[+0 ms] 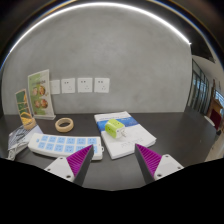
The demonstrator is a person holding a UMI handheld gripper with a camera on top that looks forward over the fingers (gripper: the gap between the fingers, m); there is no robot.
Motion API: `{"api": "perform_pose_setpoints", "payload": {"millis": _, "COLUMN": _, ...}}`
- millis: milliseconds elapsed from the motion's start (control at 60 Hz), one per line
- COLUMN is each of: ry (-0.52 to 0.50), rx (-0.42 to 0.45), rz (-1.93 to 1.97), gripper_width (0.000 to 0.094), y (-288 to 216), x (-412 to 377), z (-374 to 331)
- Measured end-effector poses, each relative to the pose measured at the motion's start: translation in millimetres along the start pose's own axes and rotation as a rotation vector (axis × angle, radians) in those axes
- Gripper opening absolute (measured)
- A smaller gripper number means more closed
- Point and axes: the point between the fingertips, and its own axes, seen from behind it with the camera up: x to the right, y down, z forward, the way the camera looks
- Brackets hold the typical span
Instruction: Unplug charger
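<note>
My gripper (115,150) is open and empty, held above a dark table (115,170). Its purple pads (82,156) stand well apart. Just ahead of the left finger lies a white power strip (58,144) with blue socket faces. Just ahead between the fingers lies a flat white box (125,135) with a small yellow-green object (115,127) on top. I cannot tell which item is the charger. Three white wall plates (85,85) sit on the grey wall beyond.
A roll of tape (64,124) lies behind the power strip. A standing leaflet (40,93) leans at the wall on the left, with dark clutter (20,135) beside the strip. A window (205,95) shows at the right.
</note>
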Motion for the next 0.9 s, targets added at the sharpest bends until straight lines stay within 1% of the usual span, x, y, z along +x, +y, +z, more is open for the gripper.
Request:
{"api": "perform_pose_setpoints", "payload": {"millis": 117, "ry": 0.013, "rx": 0.021, "rz": 0.005, "gripper_width": 0.0848, "y": 15.1, "x": -13.2, "z": -65.8}}
{"api": "perform_pose_setpoints", "payload": {"millis": 217, "ry": -0.008, "rx": 0.021, "rz": 0.010, "gripper_width": 0.0845, "y": 33.4, "x": -25.9, "z": -116.3}}
{"api": "perform_pose_setpoints", "payload": {"millis": 367, "ry": -0.026, "rx": 0.034, "rz": 0.019, "gripper_width": 0.0844, "y": 55.3, "x": -26.0, "z": -164.7}}
{"api": "perform_pose_setpoints", "payload": {"millis": 483, "ry": -0.080, "rx": 0.022, "rz": 0.021, "gripper_width": 0.0847, "y": 76.7, "x": -23.2, "z": -180.1}}
{"api": "perform_pose_setpoints", "payload": {"millis": 617, "ry": -0.133, "rx": 0.019, "rz": 0.016, "gripper_width": 0.0846, "y": 95.9, "x": 3.6, "z": -183.4}}
{"api": "perform_pose_setpoints", "payload": {"millis": 783, "ry": -0.135, "rx": 0.009, "rz": -0.142, "gripper_width": 0.0847, "y": 120.5, "x": 62.9, "z": -174.6}}
{"api": "perform_pose_setpoints", "payload": {"millis": 900, "ry": -0.206, "rx": -0.018, "rz": -0.138, "gripper_width": 0.0845, "y": 131.0, "x": 76.7, "z": -172.2}}
